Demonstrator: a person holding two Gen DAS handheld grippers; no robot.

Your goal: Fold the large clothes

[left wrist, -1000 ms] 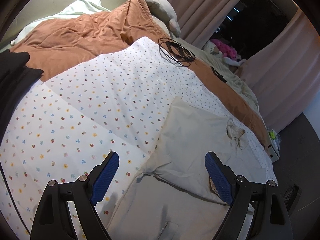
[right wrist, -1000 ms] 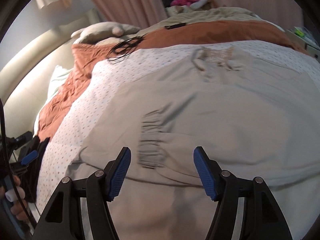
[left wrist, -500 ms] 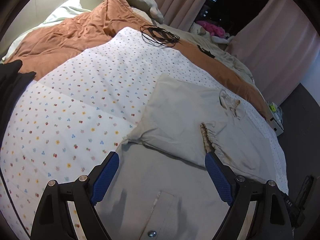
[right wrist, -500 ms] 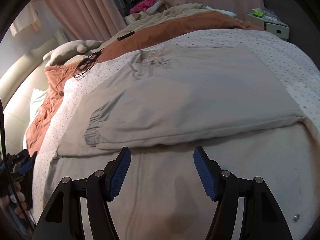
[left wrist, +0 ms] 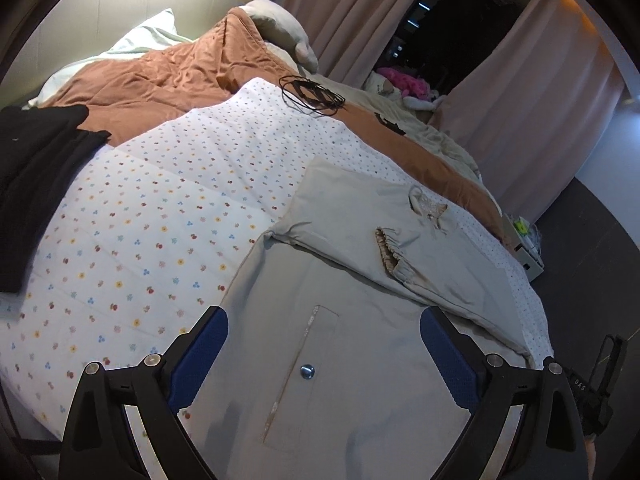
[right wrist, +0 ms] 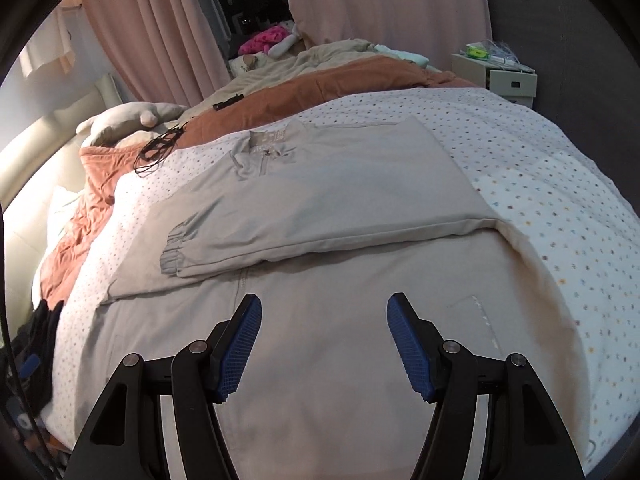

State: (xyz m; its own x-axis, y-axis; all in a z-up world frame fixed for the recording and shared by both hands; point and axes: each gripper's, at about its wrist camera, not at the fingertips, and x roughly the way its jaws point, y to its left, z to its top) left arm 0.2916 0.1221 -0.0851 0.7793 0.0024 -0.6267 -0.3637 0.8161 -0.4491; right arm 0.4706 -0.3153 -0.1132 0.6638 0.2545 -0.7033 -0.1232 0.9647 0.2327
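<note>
From the left wrist camera, the left gripper (left wrist: 324,350) points down over a bed, its two blue-padded fingers (left wrist: 198,354) spread wide with nothing between them; its jaws have just been opening wider. Directly under and ahead of it lies a large grey jacket (left wrist: 348,360), spread flat on a white dotted bedspread (left wrist: 160,216). A metal snap button (left wrist: 307,371) sits on the cloth just between the fingers, beside a pocket seam. Ahead and to the right of the gripper, one sleeve is folded across the body of the jacket, its gathered cuff (left wrist: 390,252) lying near the collar (left wrist: 430,208). To the left of the gripper, a dark garment (left wrist: 36,176) lies at the bedspread's edge. Far ahead, a rust-brown quilt (left wrist: 160,76) covers the head of the bed, with a coil of black cable (left wrist: 312,94) at its near edge and pink curtains (left wrist: 348,12) behind. From the right wrist camera, the right gripper (right wrist: 324,346) hovers over the lower part of the same grey jacket (right wrist: 328,200), its blue pads (right wrist: 240,350) parted and holding nothing. Just ahead of it, the folded sleeve runs across the jacket, its elastic cuff (right wrist: 174,250) ahead and to the left. The zip collar (right wrist: 266,146) lies farther ahead. To the right of the gripper the dotted bedspread (right wrist: 560,184) shows bare, and far ahead to the right stands a pale bedside cabinet (right wrist: 508,80). Far ahead to the left lie the black cable (right wrist: 158,148) and the brown quilt (right wrist: 320,88).
</note>
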